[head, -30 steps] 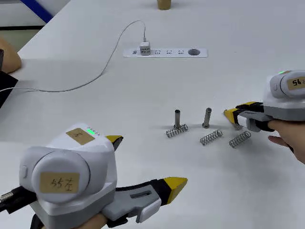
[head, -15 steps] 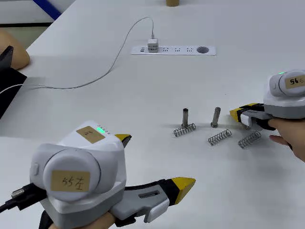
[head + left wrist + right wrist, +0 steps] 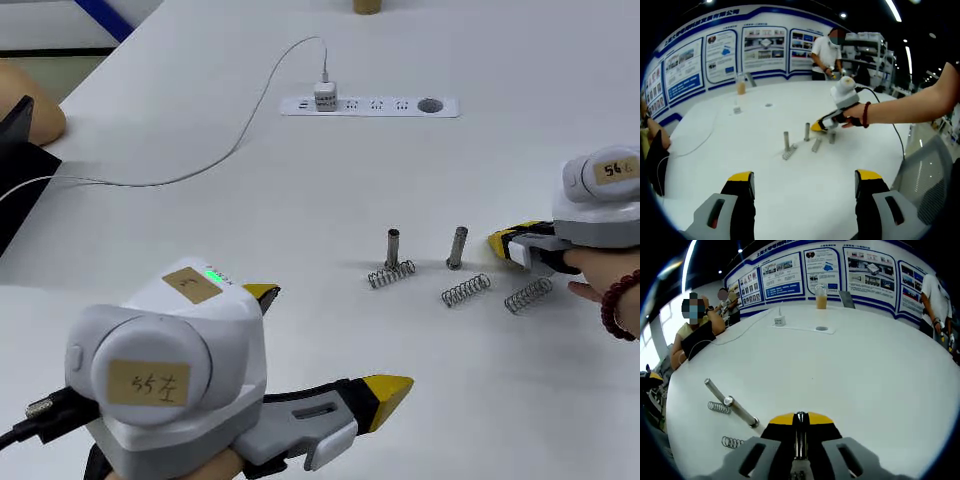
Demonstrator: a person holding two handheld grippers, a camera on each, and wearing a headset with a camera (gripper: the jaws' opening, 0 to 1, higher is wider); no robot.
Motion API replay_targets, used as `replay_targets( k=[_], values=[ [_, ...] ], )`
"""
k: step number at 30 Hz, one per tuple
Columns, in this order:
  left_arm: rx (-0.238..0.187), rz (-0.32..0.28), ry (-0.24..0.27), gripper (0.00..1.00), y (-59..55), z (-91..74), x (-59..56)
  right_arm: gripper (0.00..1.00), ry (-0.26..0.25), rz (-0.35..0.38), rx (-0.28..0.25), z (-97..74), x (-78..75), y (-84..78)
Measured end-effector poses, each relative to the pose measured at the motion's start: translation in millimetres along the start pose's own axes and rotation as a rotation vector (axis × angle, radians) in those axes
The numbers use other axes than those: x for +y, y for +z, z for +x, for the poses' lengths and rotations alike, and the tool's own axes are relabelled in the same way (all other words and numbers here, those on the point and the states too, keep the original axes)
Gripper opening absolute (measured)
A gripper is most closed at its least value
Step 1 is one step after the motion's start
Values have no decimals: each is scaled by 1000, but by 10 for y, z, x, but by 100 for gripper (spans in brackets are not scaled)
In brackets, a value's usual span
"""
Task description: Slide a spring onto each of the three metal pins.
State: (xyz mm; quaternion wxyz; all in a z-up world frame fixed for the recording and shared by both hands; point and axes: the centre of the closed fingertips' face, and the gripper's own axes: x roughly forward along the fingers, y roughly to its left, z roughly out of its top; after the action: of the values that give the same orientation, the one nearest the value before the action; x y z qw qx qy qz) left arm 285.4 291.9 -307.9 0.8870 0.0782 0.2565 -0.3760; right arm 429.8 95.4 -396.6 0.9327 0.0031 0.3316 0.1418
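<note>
While the right claw was clamped on a pin, a spring was seen beside it. The left claw was spread.

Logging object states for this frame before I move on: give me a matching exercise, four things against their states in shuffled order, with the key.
Things:
1. left gripper
2. right gripper
3. springs
4. power strip

States:
A. lying flat beside the upright pins
B. open, holding nothing
C. has a white charger plugged in
D. shut on a metal pin

Pairs: 1-B, 2-D, 3-A, 4-C
</note>
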Motion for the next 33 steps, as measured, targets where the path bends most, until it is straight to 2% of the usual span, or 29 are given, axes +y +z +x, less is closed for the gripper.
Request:
replay_targets(
  k=[10,16,24,25,26,33],
  values=[
    [-11,2,3,84,25,-20,-4,9,-14,16,-62,-233,-25,196],
    [-17,7,1,84,43,-31,-18,9,-31,21,-72,-346,-17,214],
    [-33,10,-9,83,79,-46,-66,9,-42,-43,-66,-446,64,207],
    [-34,6,-13,83,80,-48,-76,9,-45,-93,-63,-460,78,206],
    [-35,4,-14,83,82,-49,-79,9,-46,-111,-62,-468,88,206],
    [-47,5,-15,83,107,-55,-84,9,-57,-143,-57,-528,103,176]
  ],
)
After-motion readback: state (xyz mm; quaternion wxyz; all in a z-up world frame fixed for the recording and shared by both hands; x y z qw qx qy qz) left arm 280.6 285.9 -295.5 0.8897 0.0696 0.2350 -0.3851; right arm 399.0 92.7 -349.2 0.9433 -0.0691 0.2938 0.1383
